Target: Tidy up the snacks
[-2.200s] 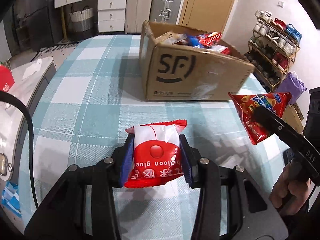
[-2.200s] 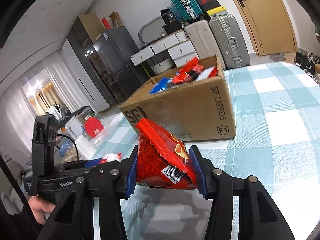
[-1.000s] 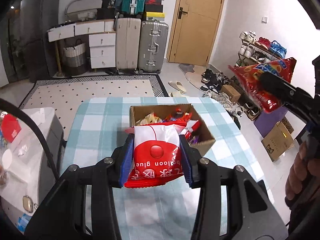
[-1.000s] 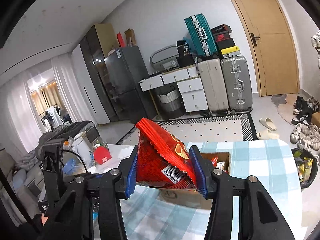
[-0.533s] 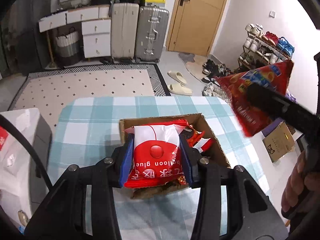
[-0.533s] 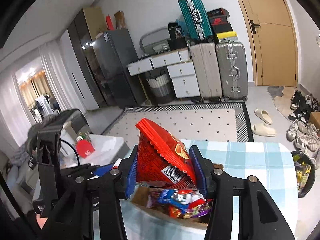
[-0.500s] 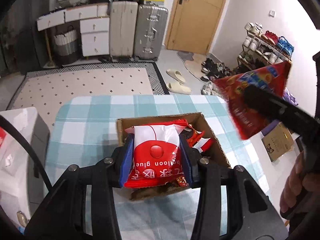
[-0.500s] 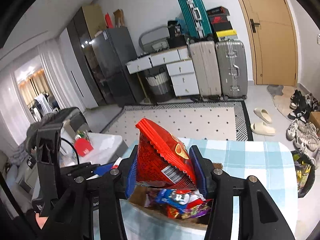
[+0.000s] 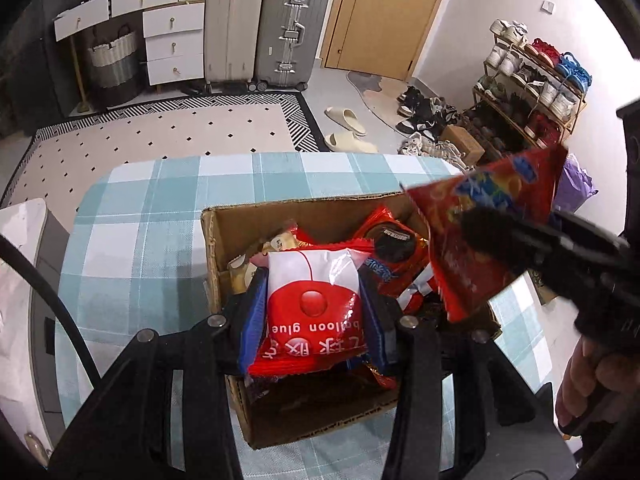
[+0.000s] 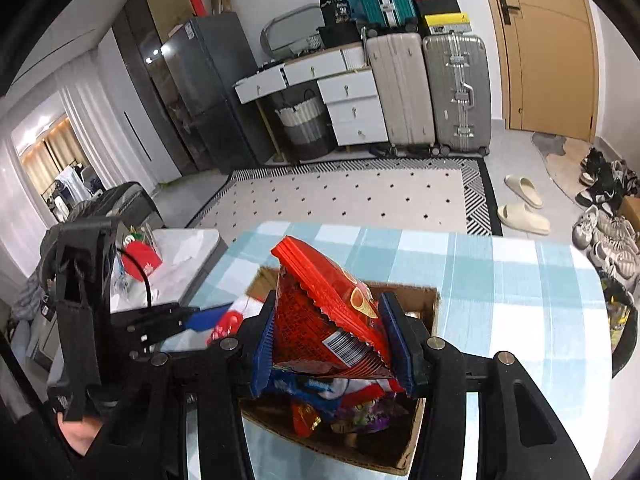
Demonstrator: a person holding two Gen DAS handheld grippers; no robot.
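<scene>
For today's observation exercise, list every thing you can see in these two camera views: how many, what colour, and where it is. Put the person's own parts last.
cardboard box: one, brown, open, on the table, holding mixed snack packets
white-and-red packet: one, clamped in the left gripper above the box
red chip bag: one, clamped in the right gripper above the box
table: one, teal-and-white check cloth
suitcases: two upright, beige and silver, against the far wall; a teal one shows in the right wrist view
door: one, tan, far wall
slippers: two, cream, on the floor
shoe rack: one, right wall, full of shoes
left gripper: black, blue pads
right gripper: black, blue pads
</scene>
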